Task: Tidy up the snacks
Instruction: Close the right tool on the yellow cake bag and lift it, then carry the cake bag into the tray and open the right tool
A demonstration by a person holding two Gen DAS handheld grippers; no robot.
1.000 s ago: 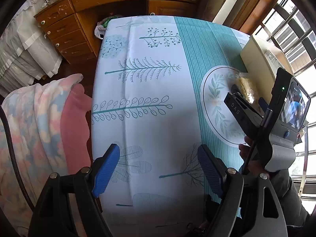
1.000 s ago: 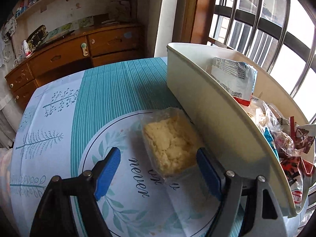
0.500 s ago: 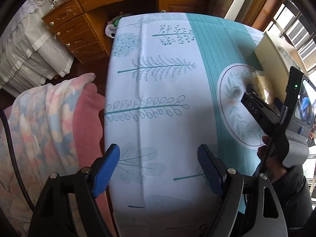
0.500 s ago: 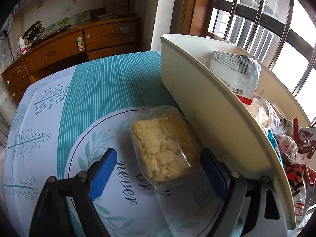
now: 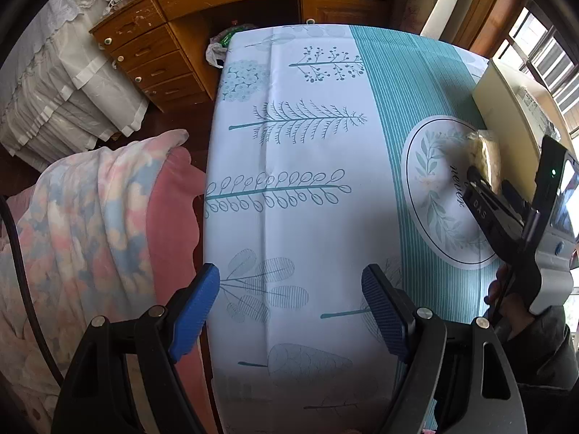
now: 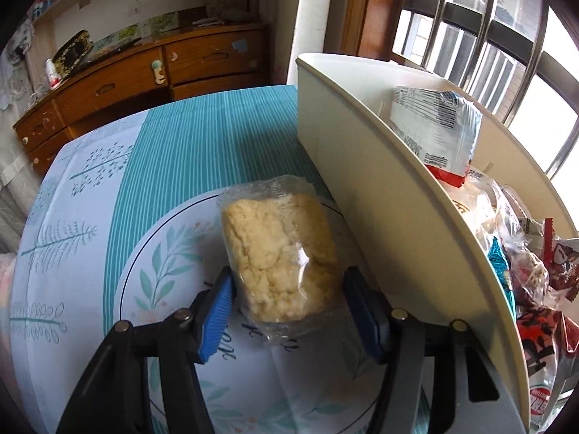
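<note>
Now, through the left wrist camera I look almost straight down on the tablecloth (image 5: 307, 199), white with teal tree prints and a teal striped band at its right. My left gripper (image 5: 291, 307) hangs over the white part with its blue pads (image 5: 193, 311) spread wide and only cloth between them. Off to the right I see my right gripper (image 5: 486, 188) reaching onto the round leaf print (image 5: 430, 195), its black fingers at the clear-wrapped pastry (image 5: 486, 155), which lies against the cream bin (image 5: 506, 108). A dark sleeve (image 5: 539, 343) and part of the hand carry that tool. A pink and blue blanket (image 5: 90, 224) lies left of the table, and a wooden dresser (image 5: 173, 36) stands beyond it.

Through the right wrist camera, the pastry (image 6: 278, 249) sits on the round print, just beside the bin's curved wall (image 6: 398, 209). The right gripper (image 6: 289, 311) has just been closing, and its blue pads (image 6: 217, 311) now flank the near end of the packet. The left pad touches the wrapper; the right pad stands very close, and I cannot tell whether it presses. The packet rests on the cloth. Inside the bin stand a white and grey packet (image 6: 438, 126) and, nearer, a heap of red and clear wrappers (image 6: 535, 289). Barred windows (image 6: 488, 36) fill the upper right.
</note>
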